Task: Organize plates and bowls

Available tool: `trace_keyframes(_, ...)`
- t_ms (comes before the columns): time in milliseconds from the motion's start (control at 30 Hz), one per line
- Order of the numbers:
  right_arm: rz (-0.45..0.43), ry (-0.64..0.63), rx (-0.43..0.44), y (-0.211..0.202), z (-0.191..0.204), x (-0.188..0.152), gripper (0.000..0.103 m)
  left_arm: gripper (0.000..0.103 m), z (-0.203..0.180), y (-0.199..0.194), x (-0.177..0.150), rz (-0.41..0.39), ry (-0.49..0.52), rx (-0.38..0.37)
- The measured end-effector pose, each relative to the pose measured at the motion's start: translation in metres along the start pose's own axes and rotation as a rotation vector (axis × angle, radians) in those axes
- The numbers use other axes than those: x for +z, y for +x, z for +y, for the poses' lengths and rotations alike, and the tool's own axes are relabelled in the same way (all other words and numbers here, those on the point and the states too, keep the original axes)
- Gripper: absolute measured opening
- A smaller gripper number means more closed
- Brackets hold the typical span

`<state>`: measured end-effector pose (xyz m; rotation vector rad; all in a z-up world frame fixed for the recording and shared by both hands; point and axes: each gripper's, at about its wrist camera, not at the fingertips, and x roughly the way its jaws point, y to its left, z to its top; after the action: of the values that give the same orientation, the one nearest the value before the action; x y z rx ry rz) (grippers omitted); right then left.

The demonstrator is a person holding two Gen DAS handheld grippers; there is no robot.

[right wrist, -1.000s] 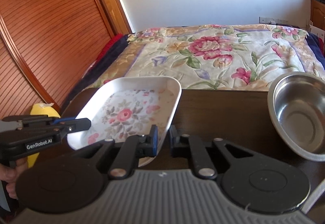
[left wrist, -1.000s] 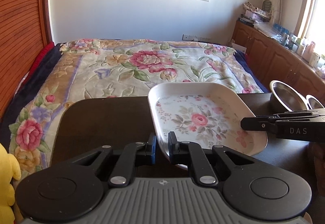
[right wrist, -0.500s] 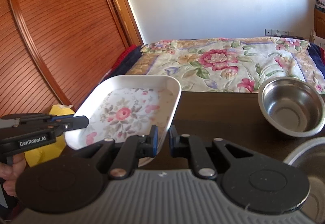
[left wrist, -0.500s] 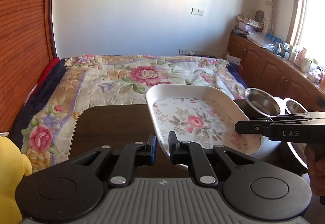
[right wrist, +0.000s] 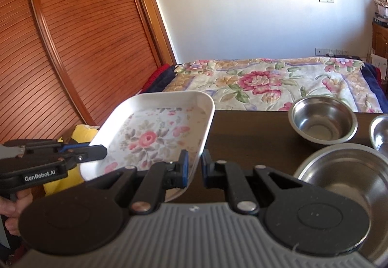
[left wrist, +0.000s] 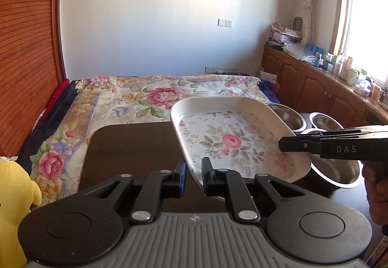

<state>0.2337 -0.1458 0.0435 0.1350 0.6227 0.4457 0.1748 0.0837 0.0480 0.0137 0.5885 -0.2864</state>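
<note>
Since the earlier frames both grippers and the floral tray (left wrist: 232,139) have risen, bringing three steel bowls (right wrist: 323,120) on the dark table (left wrist: 131,144) into sight at right. Left gripper (left wrist: 193,177) is clamped on the tray's near-left rim and right gripper (right wrist: 193,168) on its near-right rim, each closed around the edge. Tray is held off the table, face up, long axis running near to far, far end raised toward the bed (left wrist: 135,98).
</note>
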Motion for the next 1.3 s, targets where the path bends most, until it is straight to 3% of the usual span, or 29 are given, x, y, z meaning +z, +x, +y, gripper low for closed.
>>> trace_keyframes(567,-0.006,0.045,0.028,-0.037,-0.011,-0.041,0.013,0.015,-0.024,-0.018,-0.044,0.038,0.019,-0.048)
trace_keyframes(1300,0.026,0.021,0.042,-0.037,-0.009,-0.087,0.013,0.015,-0.028,-0.023,-0.100,0.083,-0.025,-0.056)
